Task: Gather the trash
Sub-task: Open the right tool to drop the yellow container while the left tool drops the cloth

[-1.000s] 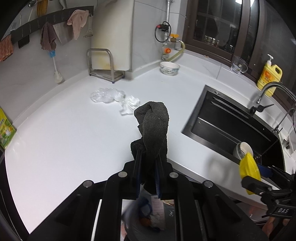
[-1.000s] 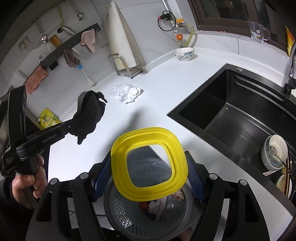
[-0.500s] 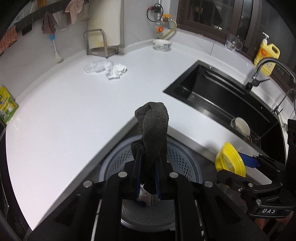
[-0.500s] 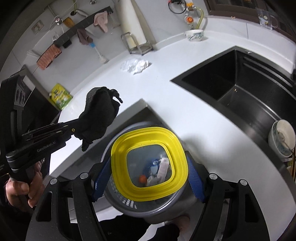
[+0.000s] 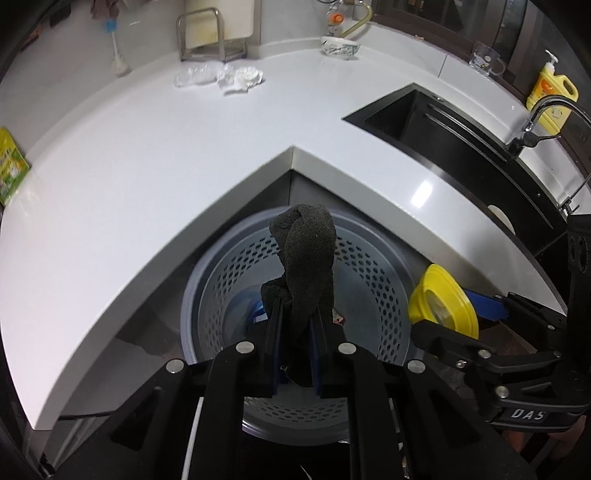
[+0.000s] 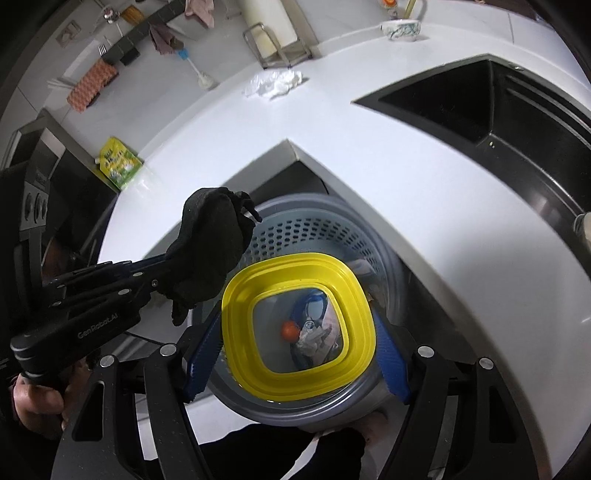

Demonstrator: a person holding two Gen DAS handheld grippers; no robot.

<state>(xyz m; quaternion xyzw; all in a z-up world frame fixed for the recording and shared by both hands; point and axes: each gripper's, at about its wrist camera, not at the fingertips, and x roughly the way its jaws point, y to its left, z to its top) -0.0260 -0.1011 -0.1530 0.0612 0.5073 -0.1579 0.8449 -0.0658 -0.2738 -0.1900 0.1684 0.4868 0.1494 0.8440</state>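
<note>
The bin (image 5: 373, 280) sits below both grippers, tucked into the inner corner of the counter (image 5: 155, 155). The cloth (image 5: 306, 266) is pinched between the left jaws, over the bin. The lid (image 6: 299, 325) spans the right jaws, above the trash (image 6: 314, 332) in the bin. Ahead of the jaws, wrappers (image 5: 221, 75) lie on the counter before a rack (image 5: 210, 33); the sink (image 5: 454, 129) lies ahead to the right.
</note>
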